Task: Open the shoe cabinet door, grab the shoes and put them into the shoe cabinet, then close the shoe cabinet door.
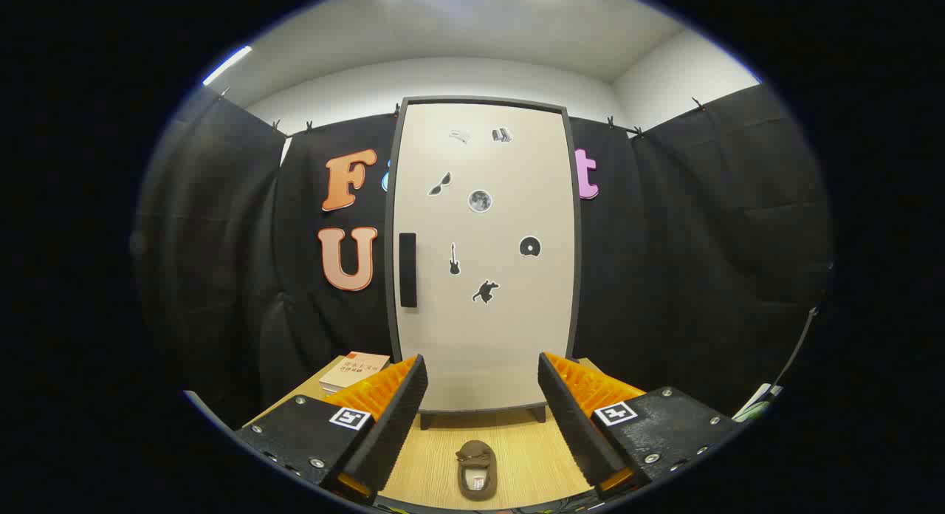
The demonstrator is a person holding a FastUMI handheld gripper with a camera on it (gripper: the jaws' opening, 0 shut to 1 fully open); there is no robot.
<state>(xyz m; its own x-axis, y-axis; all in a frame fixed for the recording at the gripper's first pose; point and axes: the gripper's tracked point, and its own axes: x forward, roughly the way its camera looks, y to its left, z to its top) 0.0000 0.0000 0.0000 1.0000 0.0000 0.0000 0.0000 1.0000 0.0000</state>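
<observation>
you're at the opening step: gripper (482, 407) spread wide, holding nothing, shoe (476, 468) between its fingers. reach next for the handle (407, 269) (door (483, 255) looks closed).

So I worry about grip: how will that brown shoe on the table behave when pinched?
The shoe looks soft and low like a slipper, so it would probably squash and flop rather than stay stiff. It seems light and lies flat, unlikely to roll. The open gripper hangs above it, fingers apart.
</observation>
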